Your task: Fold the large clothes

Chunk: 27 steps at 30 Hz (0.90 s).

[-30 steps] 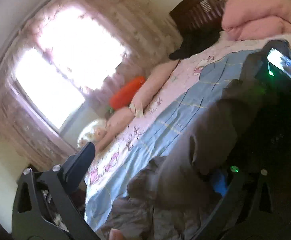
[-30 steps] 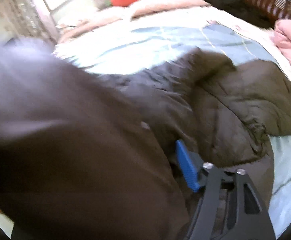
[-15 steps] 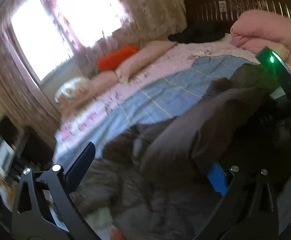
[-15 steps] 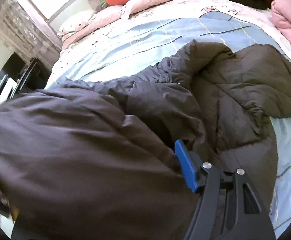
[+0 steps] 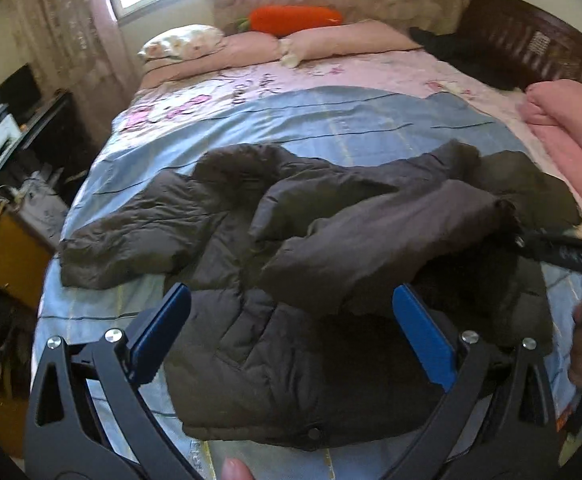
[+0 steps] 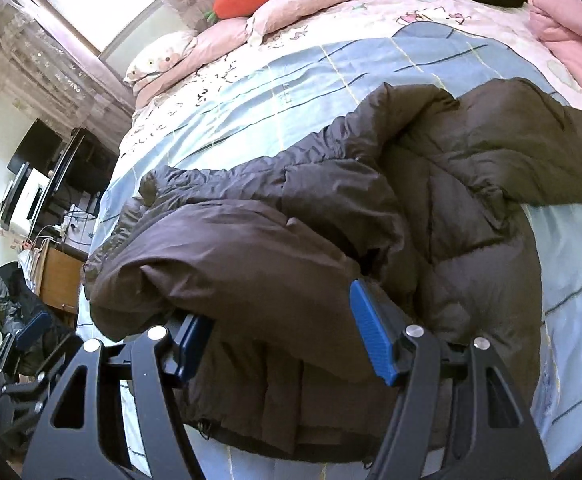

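Left sleeve (image 5: 131, 236): spread flat on the blue bedspread (image 5: 331, 120), unfolded
Left gripper (image 5: 291, 334): jaws wide apart, holding nothing, above the hem
Jacket (image 5: 291, 360): brown, crumpled mid-bed
Right gripper (image 6: 283, 328): jaws parted around a sleeve fold, no visible clamp
Progress: early; one sleeve apparently laid inward, body still to fold
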{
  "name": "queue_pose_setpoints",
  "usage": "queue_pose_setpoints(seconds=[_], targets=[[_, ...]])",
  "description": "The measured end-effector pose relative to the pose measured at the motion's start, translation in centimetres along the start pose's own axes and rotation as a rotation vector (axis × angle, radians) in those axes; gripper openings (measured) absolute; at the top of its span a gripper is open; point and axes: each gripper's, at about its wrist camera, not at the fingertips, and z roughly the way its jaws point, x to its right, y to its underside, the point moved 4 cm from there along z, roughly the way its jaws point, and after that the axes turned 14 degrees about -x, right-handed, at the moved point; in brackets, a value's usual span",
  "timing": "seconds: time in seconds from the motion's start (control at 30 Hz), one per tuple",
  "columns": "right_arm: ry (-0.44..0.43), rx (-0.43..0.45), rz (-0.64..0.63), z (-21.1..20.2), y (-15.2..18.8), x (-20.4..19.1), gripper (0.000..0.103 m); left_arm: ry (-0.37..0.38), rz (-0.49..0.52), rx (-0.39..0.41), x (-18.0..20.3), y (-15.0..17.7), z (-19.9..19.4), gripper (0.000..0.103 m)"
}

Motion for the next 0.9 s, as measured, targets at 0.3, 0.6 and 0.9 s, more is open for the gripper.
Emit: queue_pose_setpoints(seconds=[0.3,0.6,0.9], targets=[[-0.036,0.105,0.025,-5.4,-0.6,-1.8,0.082,-0.049,0.033,0.025,1.3,-2.8,-3.3,0.101],[0.141,0.08,-0.067,2.0,-4.6,-1.3,0.083,-0.03,-0.063,0.039,1.8,-5.8,3.2,0.101],[0.338,-0.038,-0.156,14.1,-0.1,2.6,0.086,-0.056,-0.127,-0.101,4.0,0.4,19.9,0.101]])
